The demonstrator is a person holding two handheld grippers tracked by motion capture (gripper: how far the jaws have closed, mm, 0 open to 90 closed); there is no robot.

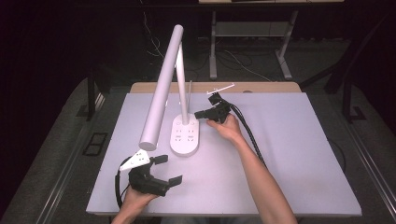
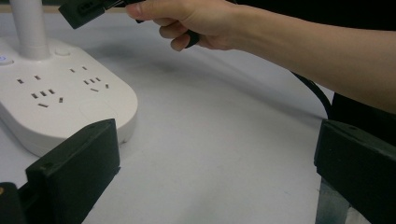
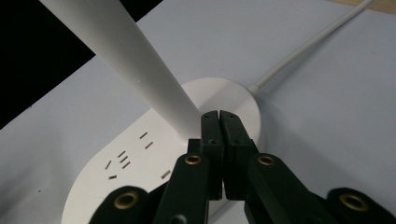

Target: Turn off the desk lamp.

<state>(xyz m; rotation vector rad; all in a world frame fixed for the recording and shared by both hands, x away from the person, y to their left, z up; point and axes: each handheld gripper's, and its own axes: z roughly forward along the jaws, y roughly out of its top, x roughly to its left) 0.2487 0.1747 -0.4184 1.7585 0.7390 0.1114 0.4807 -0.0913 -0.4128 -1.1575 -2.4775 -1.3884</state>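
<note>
Lacking legible writing: lamp base (image 2: pixel 60 102)

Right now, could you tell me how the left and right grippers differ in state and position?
The left gripper is open, jaws wide apart, near the table's front edge; the right gripper is shut, jaws pressed together, at the lamp base by its stem. Both are black, hand-held and empty.

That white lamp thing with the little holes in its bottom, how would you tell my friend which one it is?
Look at the big pale table under the dark room. Near its middle stands the white desk lamp, with a thin post and a long tube leaning out over the table. Its flat oval base has rows of plug sockets on top, and the right gripper sits shut just above it.
</note>
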